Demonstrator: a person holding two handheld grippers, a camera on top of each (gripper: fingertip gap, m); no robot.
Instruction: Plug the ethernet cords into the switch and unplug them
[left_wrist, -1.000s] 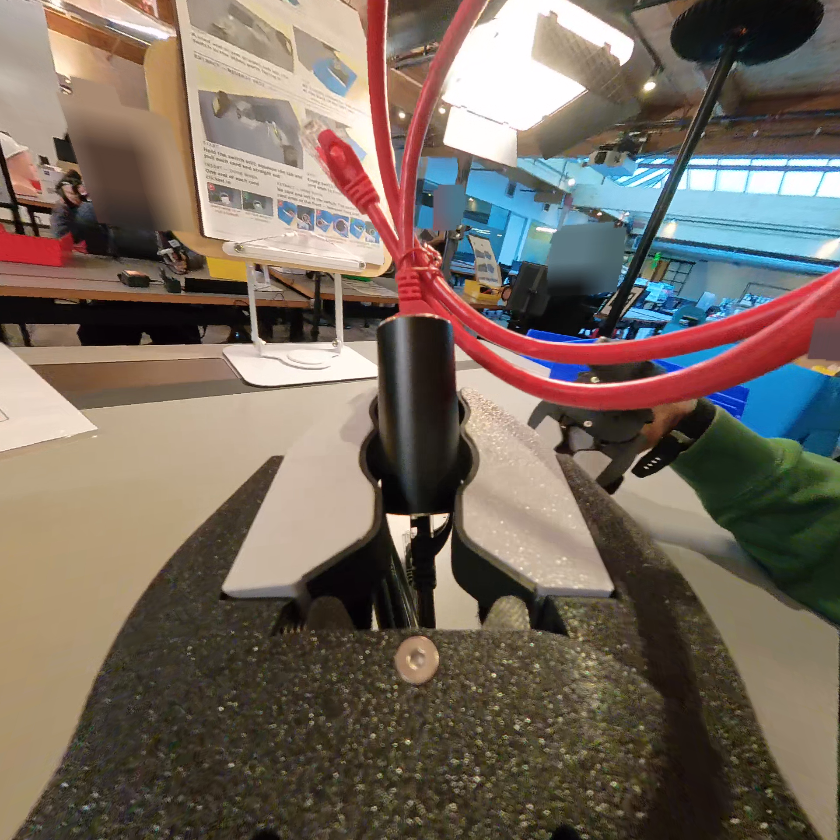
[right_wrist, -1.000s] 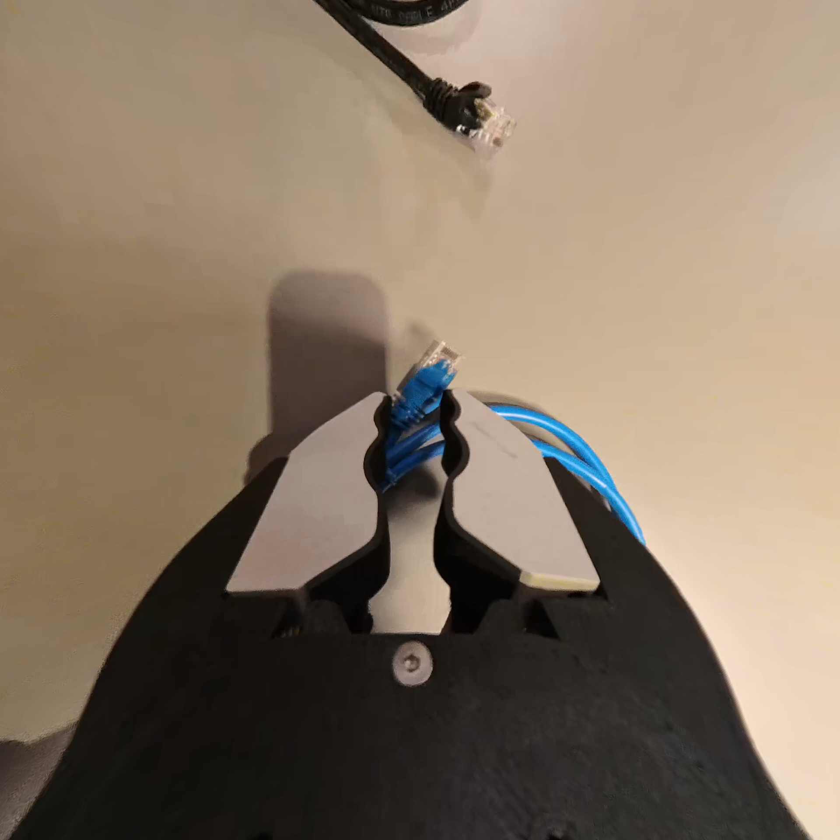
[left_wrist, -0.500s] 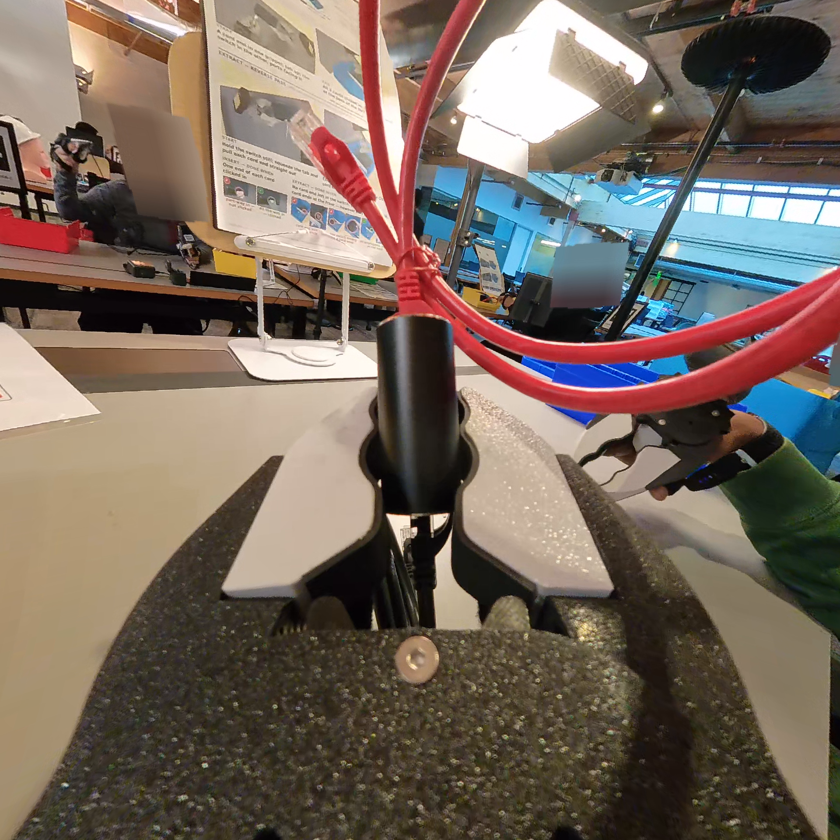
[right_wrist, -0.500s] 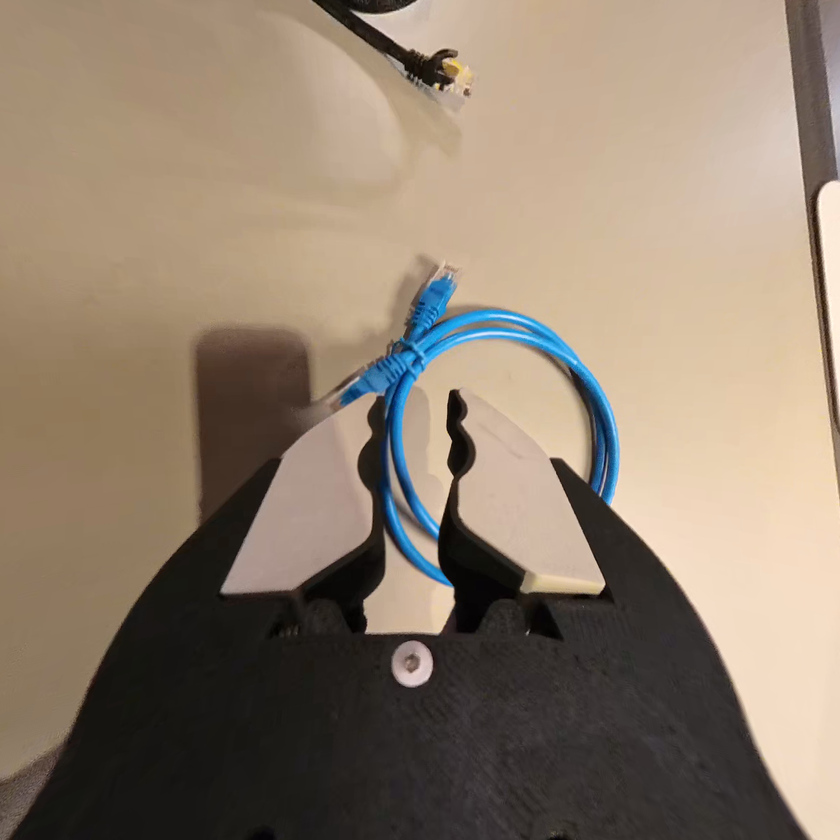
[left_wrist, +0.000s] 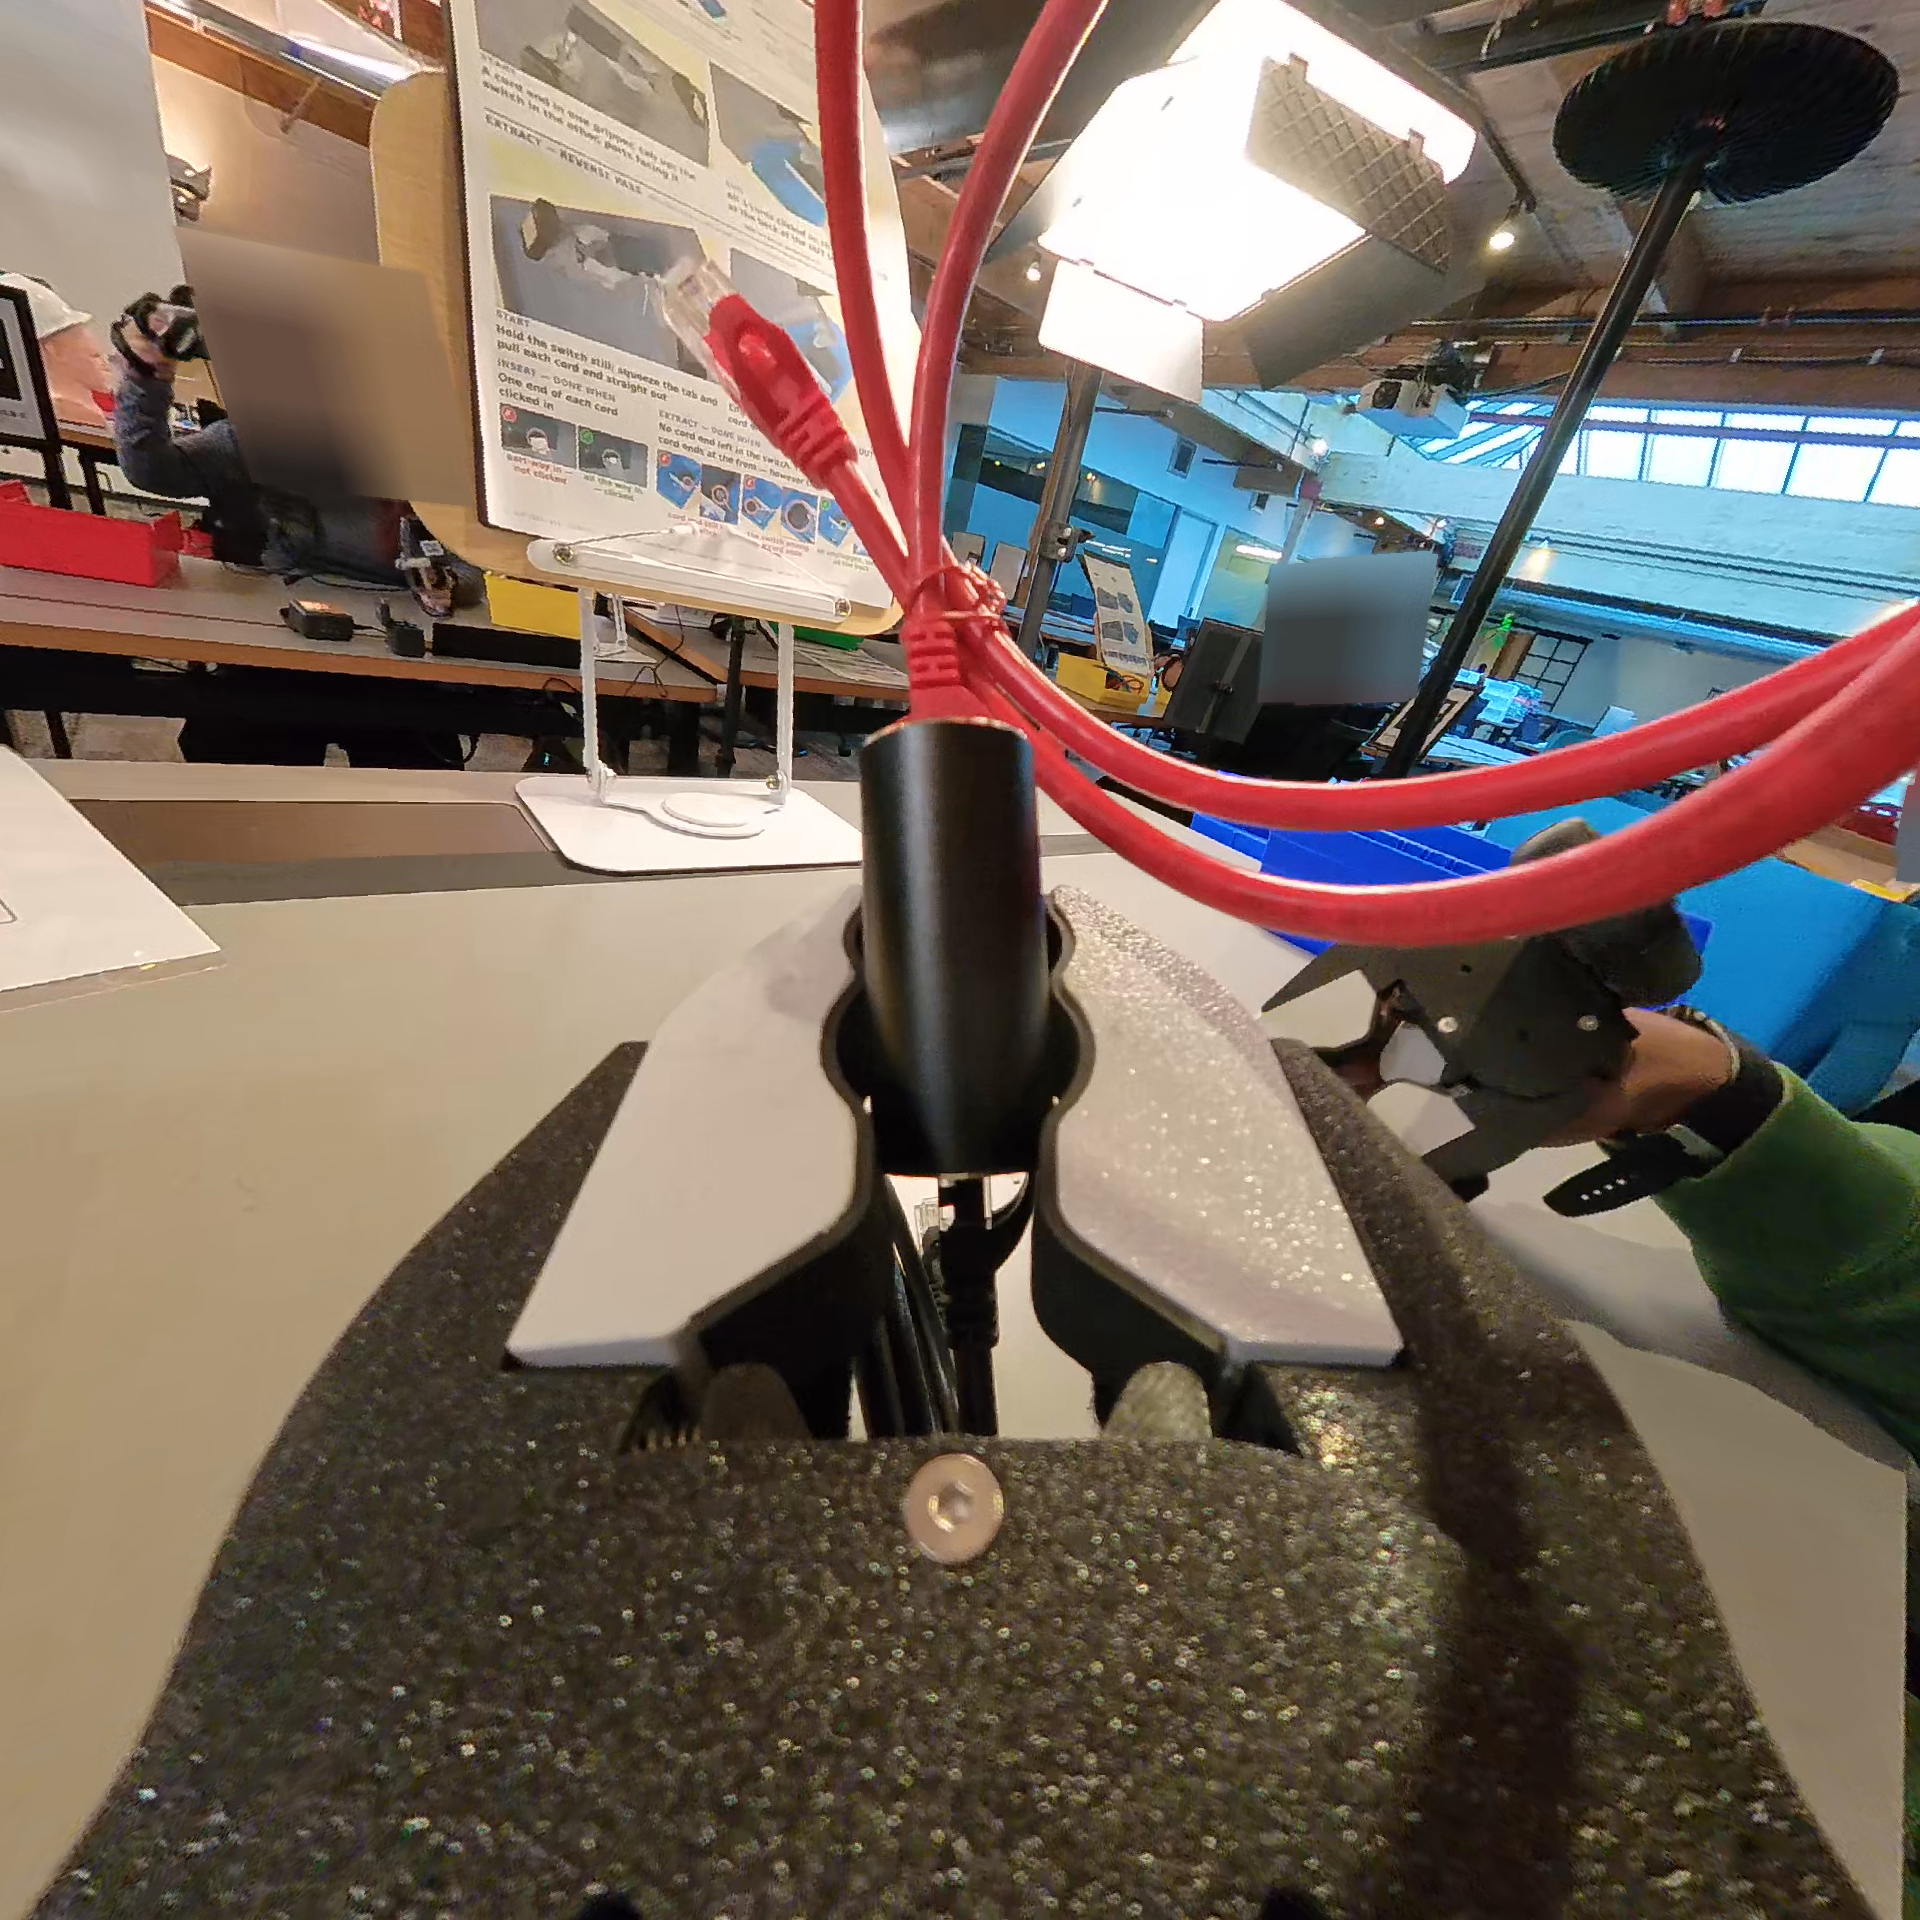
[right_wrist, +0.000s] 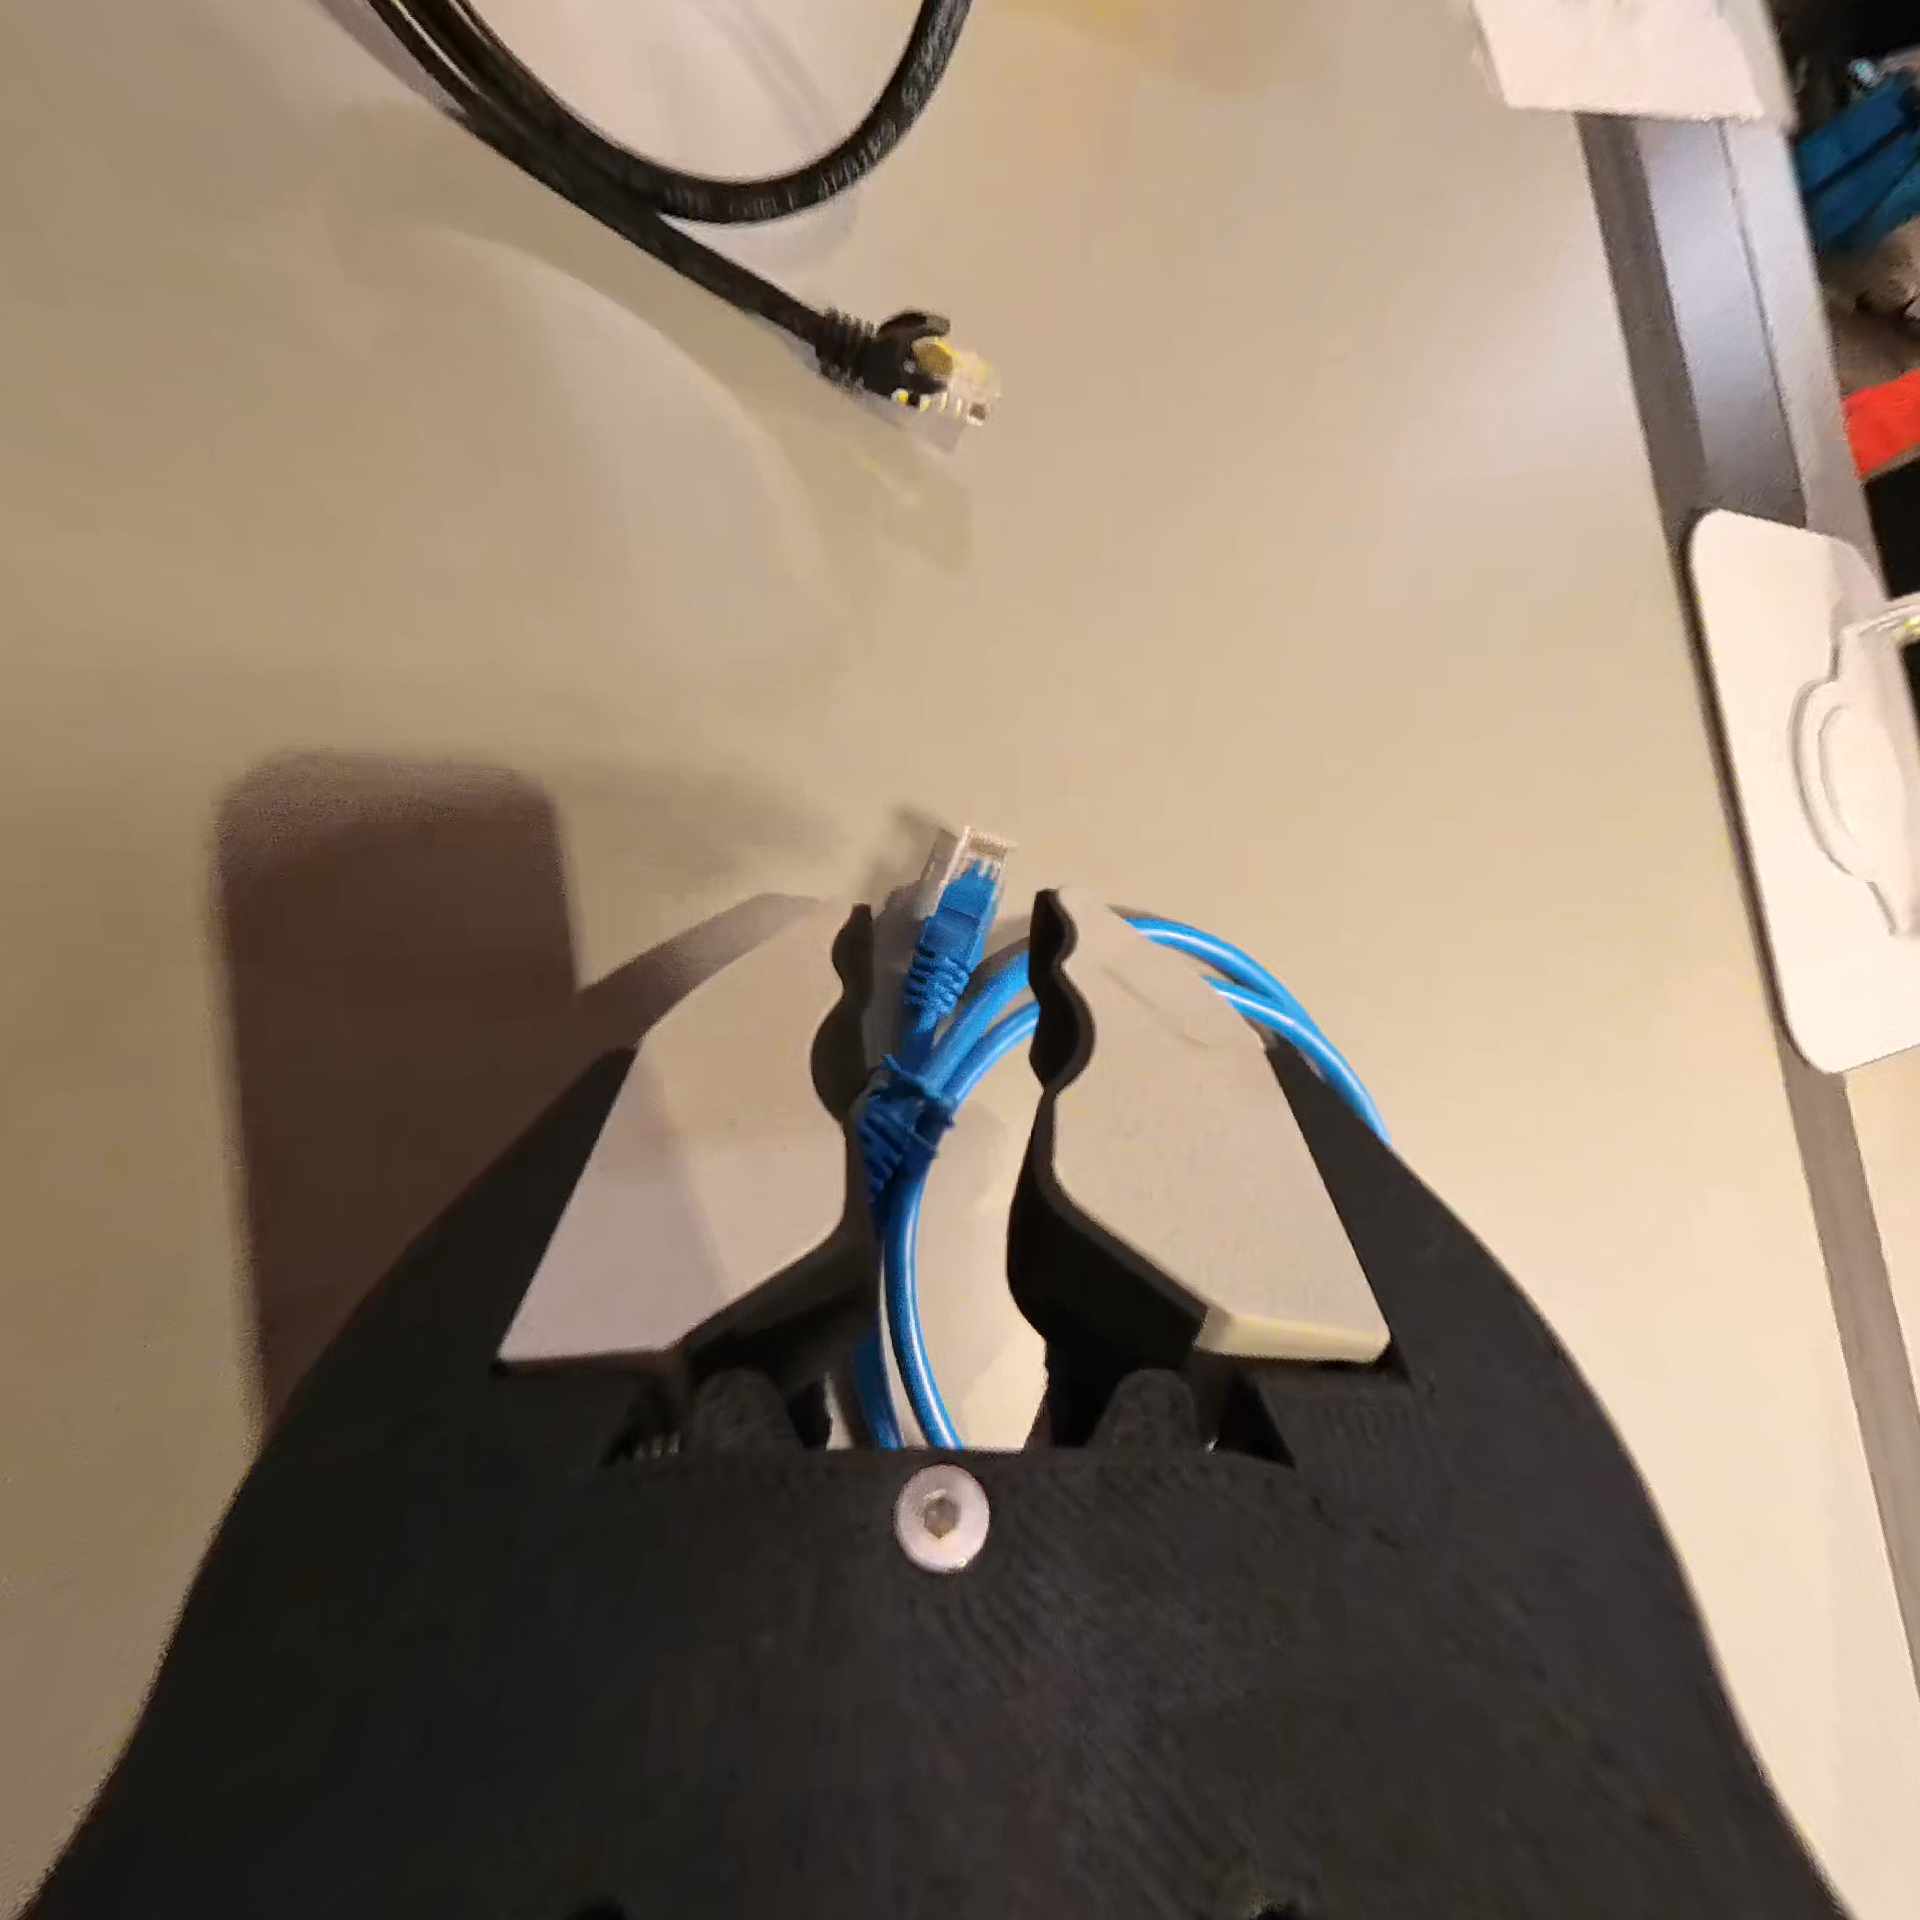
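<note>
Left wrist view first: the left gripper (left_wrist: 951, 1049) is clamped around a black cylindrical switch (left_wrist: 951, 935), held upright between its jaws. Looks like a black cord (left_wrist: 961, 1299) runs off the near end of it, down between the fingers, though where it seats is in shadow. Off the far end, a red cord (left_wrist: 1299, 821) has one plug seated in the switch, its coils tied in a bundle and looping up and off to the right, with the other red plug (left_wrist: 748, 353) dangling free in the air. Further back there's an instruction sheet on a white stand (left_wrist: 686, 810), and the other claw shows off to the right in a person's hand (left_wrist: 1662, 1081). In the right wrist view, the right gripper (right_wrist: 951, 940) has its jaws apart, straddling a tied blue cord (right_wrist: 925, 1081) lying on the beige table (right_wrist: 416, 520); the blue plug (right_wrist: 961, 883) pokes out just past the fingertips, and nothing is pinched yet as far as I can tell. Beyond that, a black plug (right_wrist: 925, 358) lies loose on the table, well apart from the blue one. So my read: red is plugged in, probably black too, blue is next and hasn't been picked up. After that, the whole unplugging half is left.
</note>
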